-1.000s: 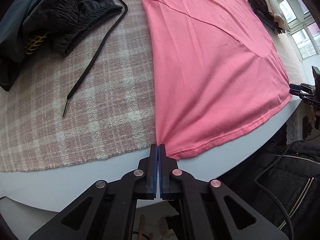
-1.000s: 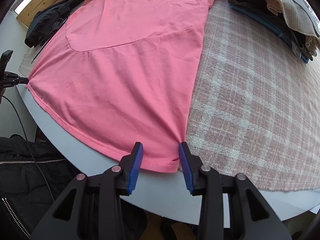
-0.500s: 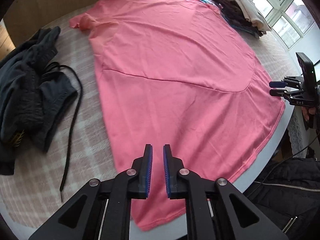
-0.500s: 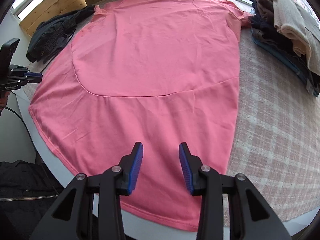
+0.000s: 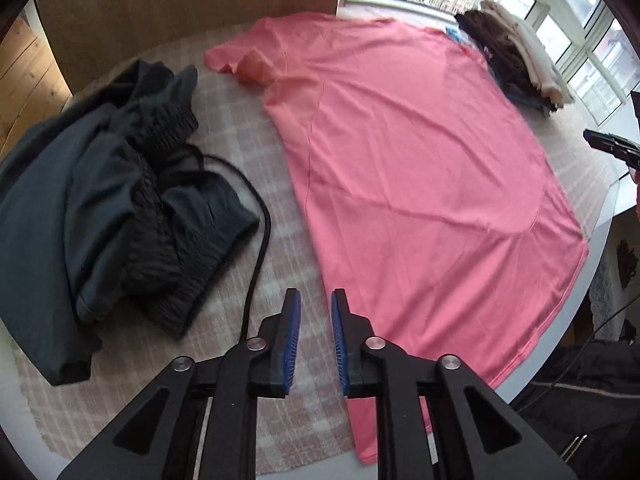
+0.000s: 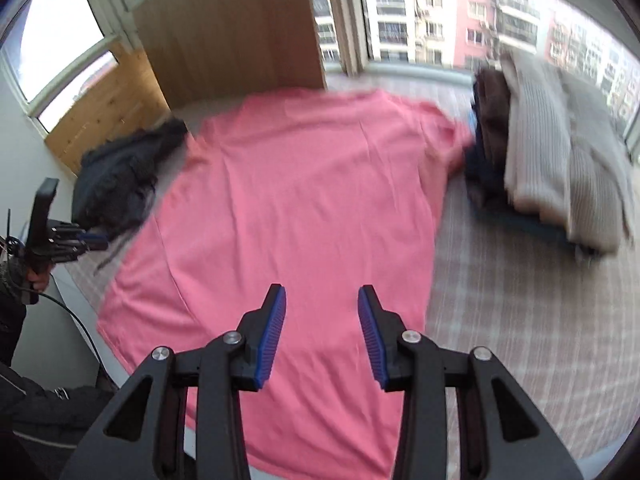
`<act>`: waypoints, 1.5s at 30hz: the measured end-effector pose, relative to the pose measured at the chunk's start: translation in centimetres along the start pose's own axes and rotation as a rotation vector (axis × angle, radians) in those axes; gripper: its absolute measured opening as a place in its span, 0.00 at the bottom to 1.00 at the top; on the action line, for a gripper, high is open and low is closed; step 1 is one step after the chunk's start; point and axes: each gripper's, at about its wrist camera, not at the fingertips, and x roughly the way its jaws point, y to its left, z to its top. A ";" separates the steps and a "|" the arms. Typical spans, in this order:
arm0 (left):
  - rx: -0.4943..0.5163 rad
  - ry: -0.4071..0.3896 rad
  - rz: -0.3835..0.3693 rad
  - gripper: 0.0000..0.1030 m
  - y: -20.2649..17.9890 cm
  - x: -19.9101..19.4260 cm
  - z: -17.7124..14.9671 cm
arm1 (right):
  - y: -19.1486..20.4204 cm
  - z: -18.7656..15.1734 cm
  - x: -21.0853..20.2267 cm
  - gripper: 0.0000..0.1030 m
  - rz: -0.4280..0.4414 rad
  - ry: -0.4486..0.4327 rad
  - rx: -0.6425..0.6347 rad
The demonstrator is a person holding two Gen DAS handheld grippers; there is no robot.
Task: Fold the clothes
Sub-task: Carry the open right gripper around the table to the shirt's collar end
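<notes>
Pink shirt (image 5: 420, 184) smooth, flat on fuzzy plaid cloth (image 5: 280, 240); left tool (image 5: 316, 332) just opening, right tool (image 6: 322, 332) released, both empty.

Both grippers same build – left gripper (image 5: 314, 312) & right gripper (image 6: 322, 320) have black plastic fingers (image 5: 358, 344) w/ triangular cut-outs in the arms, round silver screws (image 5: 375, 343) at the pivots, and ribbed blue pads (image 6: 273, 330) on the inner faces. From the right wrist cam the left unit shows side-on: a flat black upright piece (image 6: 42, 210) on top, blue tips at the front, thin black cable (image 6: 74, 314) trailing below it. Person wears a black jacket (image 5: 584, 408) – silver zip teeth visible, dark sleeve (image 6: 10, 308) at the frame edge.
</notes>
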 end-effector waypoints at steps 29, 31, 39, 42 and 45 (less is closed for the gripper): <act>-0.115 -0.155 0.078 0.25 4.2 9.5 22.8 | -11.1 18.2 23.5 0.07 0.019 0.080 0.189; -0.088 -0.178 0.049 0.25 3.6 9.8 24.6 | -11.4 18.4 25.2 0.07 0.019 0.111 0.200; -0.076 -0.143 -0.013 0.25 3.1 15.9 29.6 | -11.3 18.4 29.4 0.08 -0.054 0.226 0.142; -0.070 -0.145 -0.033 0.25 3.0 17.0 31.0 | -12.8 18.7 29.7 0.08 -0.055 0.222 0.184; -0.054 -0.131 -0.024 0.25 3.1 18.4 32.1 | -13.6 19.0 30.1 0.14 -0.040 0.235 0.191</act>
